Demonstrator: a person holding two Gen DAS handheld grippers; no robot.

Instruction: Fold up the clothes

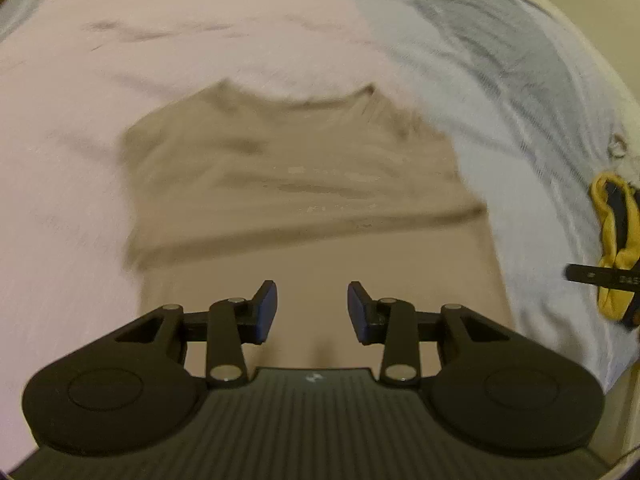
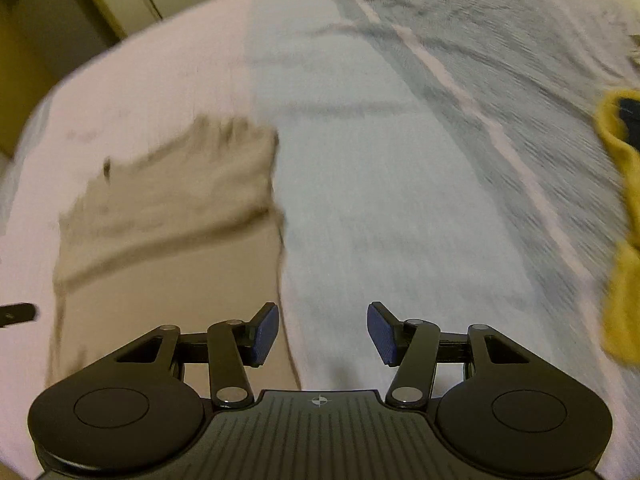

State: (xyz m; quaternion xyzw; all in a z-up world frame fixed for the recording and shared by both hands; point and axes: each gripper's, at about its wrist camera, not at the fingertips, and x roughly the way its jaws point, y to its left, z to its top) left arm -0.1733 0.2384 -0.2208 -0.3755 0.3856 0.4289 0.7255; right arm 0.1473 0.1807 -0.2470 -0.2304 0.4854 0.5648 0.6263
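Beyond the bed's [image 1: 60, 200] edge, yellow garment [image 1: 616, 240] cut off, blurred.

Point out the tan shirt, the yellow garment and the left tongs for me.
tan shirt [image 1: 288, 184]: left wrist view, middle of its folded upper part.
yellow garment [image 1: 618, 248]: left wrist view, right edge, its bunched fabric.
left tongs [image 1: 312, 310]: left wrist view, midway between the blue tips.

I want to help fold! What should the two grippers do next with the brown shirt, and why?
Probably lower both onto the shirt's near edge and pinch it. The left hand-held gripper and right hand-held gripper are open and empty, and the shirt looks only partly folded on the bed.
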